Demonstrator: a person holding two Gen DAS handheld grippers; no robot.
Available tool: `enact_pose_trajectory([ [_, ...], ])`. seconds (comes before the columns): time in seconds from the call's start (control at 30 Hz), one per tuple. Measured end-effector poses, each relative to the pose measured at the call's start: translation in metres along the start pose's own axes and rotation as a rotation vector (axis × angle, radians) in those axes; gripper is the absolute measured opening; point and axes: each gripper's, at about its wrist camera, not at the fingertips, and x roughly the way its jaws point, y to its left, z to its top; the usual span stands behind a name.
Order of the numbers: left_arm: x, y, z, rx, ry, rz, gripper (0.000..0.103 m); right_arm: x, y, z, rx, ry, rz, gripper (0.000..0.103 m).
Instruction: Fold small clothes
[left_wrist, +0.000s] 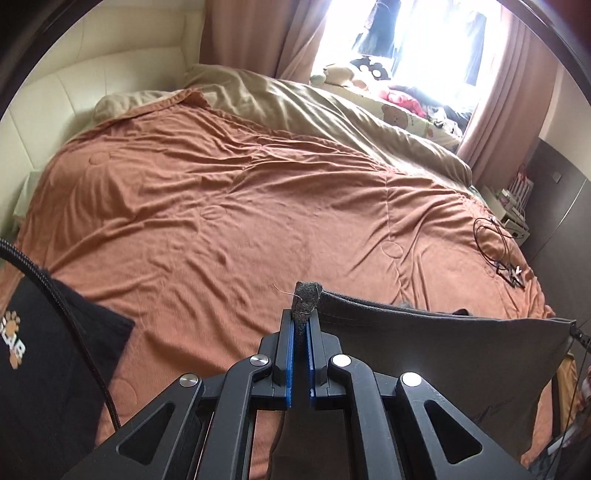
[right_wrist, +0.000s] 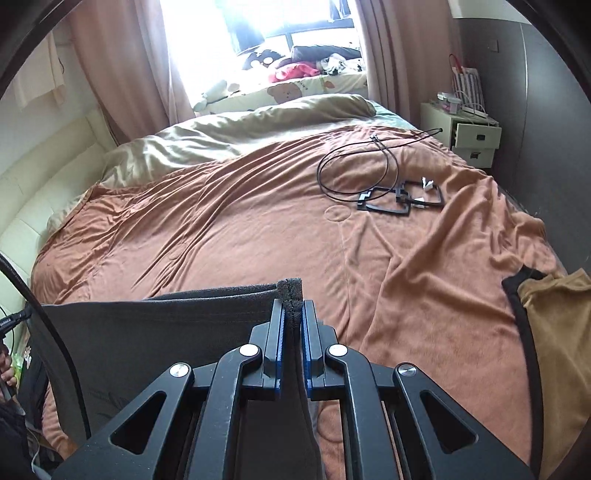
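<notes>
A dark grey garment (left_wrist: 443, 343) hangs stretched between both grippers above an orange bedspread (left_wrist: 221, 206). In the left wrist view my left gripper (left_wrist: 302, 314) is shut on one corner of its waistband, and the cloth runs off to the right. In the right wrist view my right gripper (right_wrist: 293, 314) is shut on the other corner of the same grey garment (right_wrist: 147, 332), which spreads to the left. A black garment with a paw print (left_wrist: 40, 354) lies at the lower left. A tan garment with black trim (right_wrist: 554, 332) lies at the right.
A coiled black cable with square black frames (right_wrist: 384, 184) lies on the orange bedspread (right_wrist: 221, 229) toward the far right. A beige duvet (left_wrist: 295, 107) is bunched at the far side. A white nightstand (right_wrist: 472, 133) stands past the bed, and a padded headboard (left_wrist: 74, 81) at left.
</notes>
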Motion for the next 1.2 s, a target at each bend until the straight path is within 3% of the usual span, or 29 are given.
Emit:
enact_pose_trajectory([
  [0.63, 0.148, -0.018, 0.019, 0.085, 0.159, 0.123, 0.006, 0.158, 0.000, 0.028, -0.011, 0.165, -0.108, 0.004],
  [1.2, 0.188, -0.017, 0.030, 0.092, 0.184, 0.192, 0.006, 0.194, -0.005, 0.033, -0.021, 0.161, -0.125, 0.003],
])
